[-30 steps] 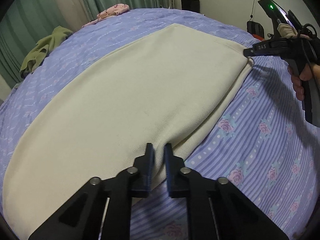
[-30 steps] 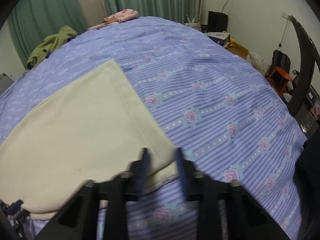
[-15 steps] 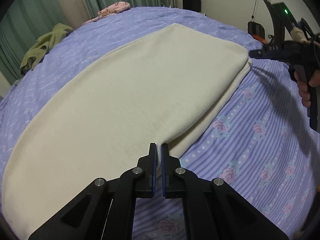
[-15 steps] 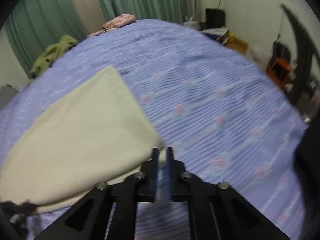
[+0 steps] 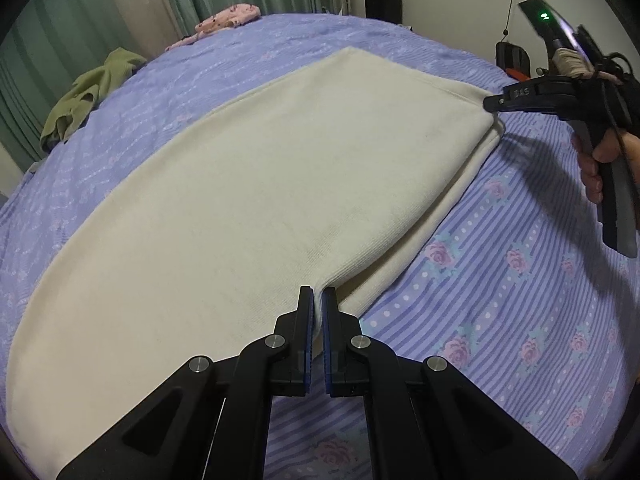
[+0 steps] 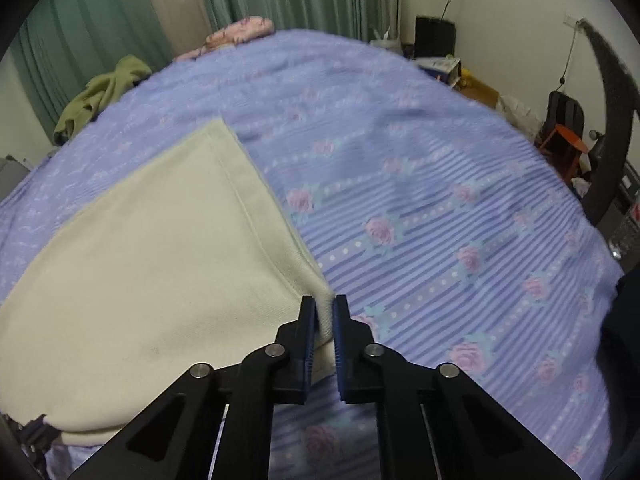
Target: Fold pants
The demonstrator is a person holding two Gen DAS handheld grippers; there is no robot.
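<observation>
The cream pants [image 5: 248, 200] lie folded lengthwise on a purple floral bedspread [image 5: 500, 280]. My left gripper [image 5: 319, 300] is shut on the near edge of the pants, with a pinch of cloth between its blue pads. My right gripper [image 6: 324, 312] is shut on the near corner of the pants [image 6: 160, 260] at their right end. The right gripper also shows in the left wrist view [image 5: 490, 103], at the far right corner of the cloth, held by a hand.
A green garment [image 5: 88, 88] and a pink garment [image 5: 228, 20] lie at the far side of the bed. Green curtains hang behind. A red stool [image 6: 568, 144], a black speaker [image 6: 434, 36] and boxes stand beside the bed on the right.
Both grippers went from open to shut on the pants' near edge. The pinched corners have lifted slightly off the bedspread.
</observation>
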